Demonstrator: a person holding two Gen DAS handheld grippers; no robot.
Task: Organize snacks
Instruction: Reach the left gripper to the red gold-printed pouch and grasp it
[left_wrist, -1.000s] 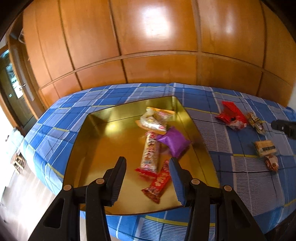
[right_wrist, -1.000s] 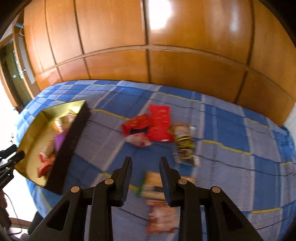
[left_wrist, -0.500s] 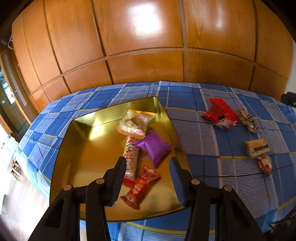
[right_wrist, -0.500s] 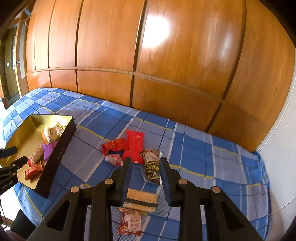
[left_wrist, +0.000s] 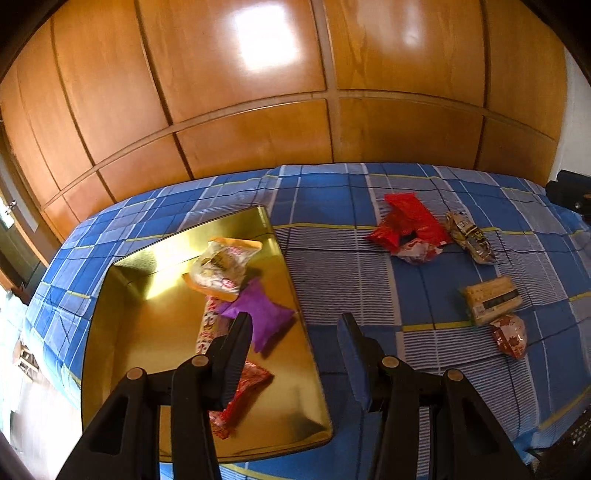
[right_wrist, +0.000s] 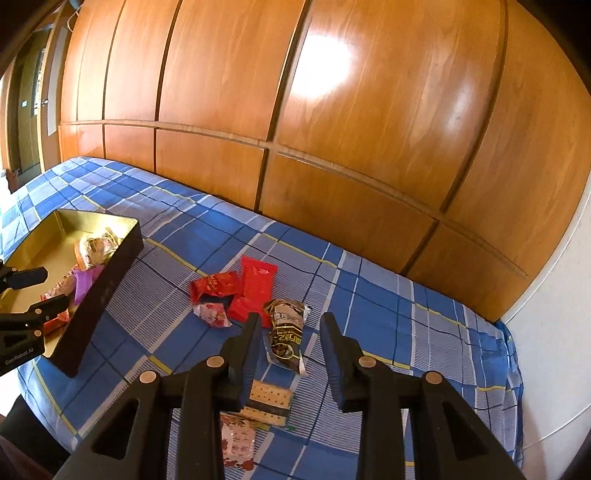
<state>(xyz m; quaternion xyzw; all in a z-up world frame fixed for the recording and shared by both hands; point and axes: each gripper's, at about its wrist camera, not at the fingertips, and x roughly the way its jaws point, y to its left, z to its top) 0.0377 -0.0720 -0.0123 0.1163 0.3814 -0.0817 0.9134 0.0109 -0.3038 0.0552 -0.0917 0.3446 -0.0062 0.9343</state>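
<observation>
A gold-lined box (left_wrist: 155, 332) sits on the blue plaid bed and holds several snacks, among them a purple packet (left_wrist: 264, 314) and a clear cookie bag (left_wrist: 221, 264). My left gripper (left_wrist: 295, 354) is open and empty above the box's right edge. Loose on the cover lie red packets (left_wrist: 410, 221), a brown packet (left_wrist: 469, 236), a cracker pack (left_wrist: 493, 299) and a small red-white packet (left_wrist: 509, 336). My right gripper (right_wrist: 288, 350) is open and empty, high over the brown packet (right_wrist: 286, 332) and the cracker pack (right_wrist: 267, 400).
A wooden panelled wall (left_wrist: 295, 92) runs along the bed's far side. The box (right_wrist: 103, 295) stands left of the loose snacks. The left gripper's fingers (right_wrist: 26, 277) show at the left edge of the right wrist view. A white wall (right_wrist: 554, 332) is at the right.
Both grippers have risen and pulled back from the bed. The left view has swung to the right, so the box now lies further left. Both stay open and empty.
</observation>
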